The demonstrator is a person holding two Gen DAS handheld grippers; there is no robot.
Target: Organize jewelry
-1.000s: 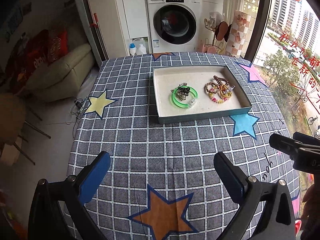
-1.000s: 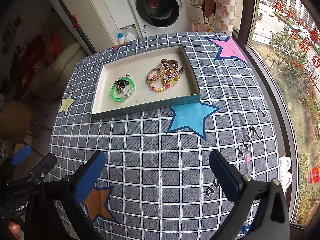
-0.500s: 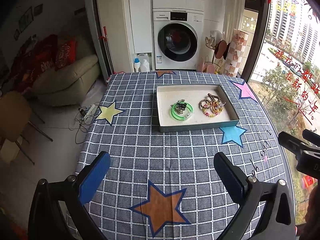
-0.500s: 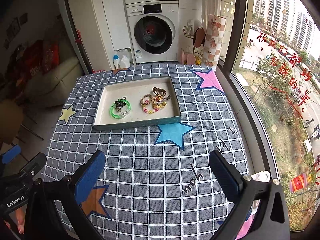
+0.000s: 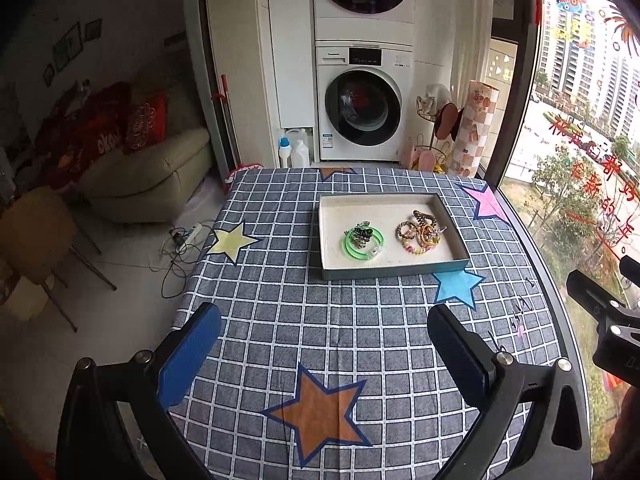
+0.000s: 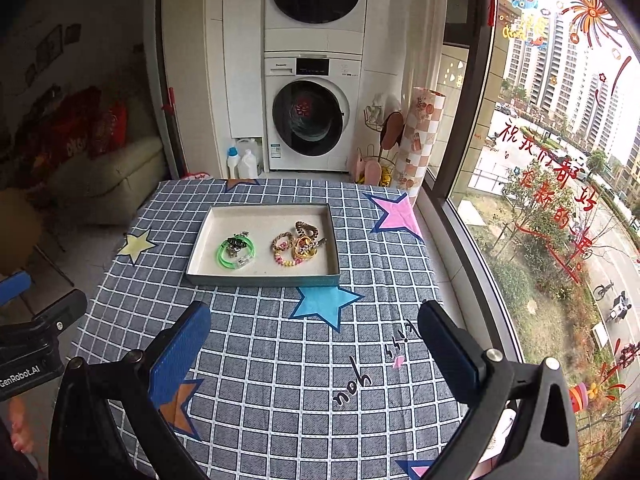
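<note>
My left hand-held gripper [image 5: 324, 354] hangs over the lower part of the frame with its blue pads spread wide and nothing between them. My right hand-held gripper [image 6: 314, 344] is likewise gaping and empty. The tray [image 5: 394, 271] sits on the checked desk [image 5: 280, 312] just right of centre in the left view. Inside it, a green bangle [image 5: 363, 243] with a dark clip lies on the left, and a cluster of beaded bracelets [image 5: 420, 232] lies apart on the right.
</note>
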